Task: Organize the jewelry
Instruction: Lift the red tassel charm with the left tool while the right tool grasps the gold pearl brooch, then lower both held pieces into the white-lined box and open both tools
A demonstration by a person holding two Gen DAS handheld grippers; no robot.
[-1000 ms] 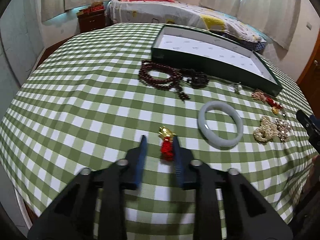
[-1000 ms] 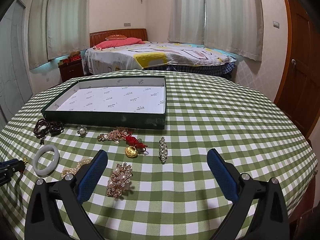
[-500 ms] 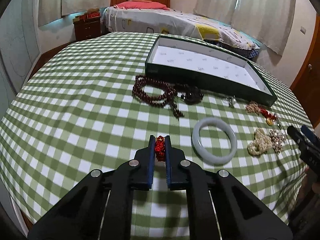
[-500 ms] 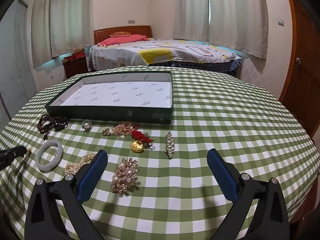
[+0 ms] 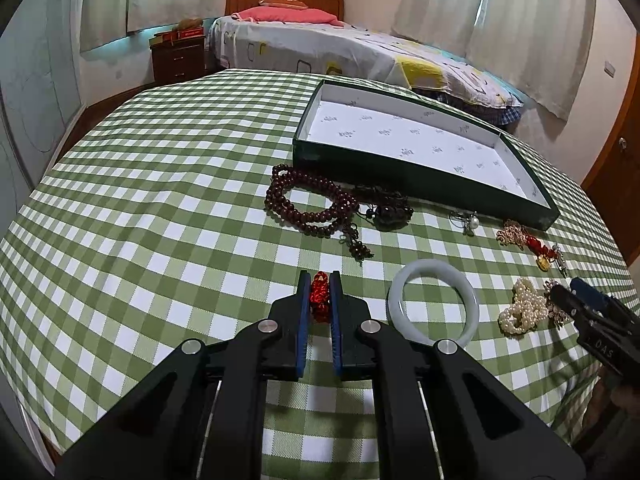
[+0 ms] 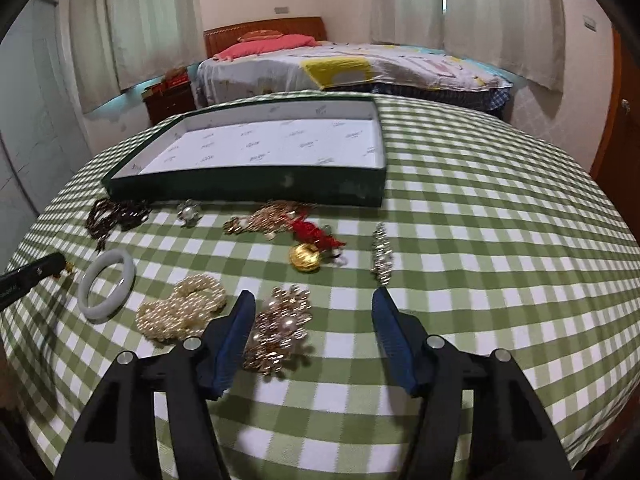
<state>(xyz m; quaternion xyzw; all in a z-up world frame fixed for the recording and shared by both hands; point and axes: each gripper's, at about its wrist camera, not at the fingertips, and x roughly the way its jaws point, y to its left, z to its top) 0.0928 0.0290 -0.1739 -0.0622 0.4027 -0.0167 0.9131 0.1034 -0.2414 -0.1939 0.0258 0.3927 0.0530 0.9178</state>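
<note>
Your left gripper [image 5: 319,298] fingers clamp the red charm [image 5: 319,295] for the box [image 5: 404,168]; right gripper [image 6: 313,330] fingers, just closing, stand apart beside the brooch [image 6: 280,326], nearer than the box.

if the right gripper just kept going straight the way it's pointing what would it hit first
Probably the tablecloth just past the right gripper, whose jaws have just been closing. The gold-and-pearl brooch sits beside its left finger, and the silver brooch lies further ahead. Depth is hard to judge.

1 box [image 6: 248,188], 1 bangle [image 6: 106,285], 2 brooches [image 6: 280,326].
</note>
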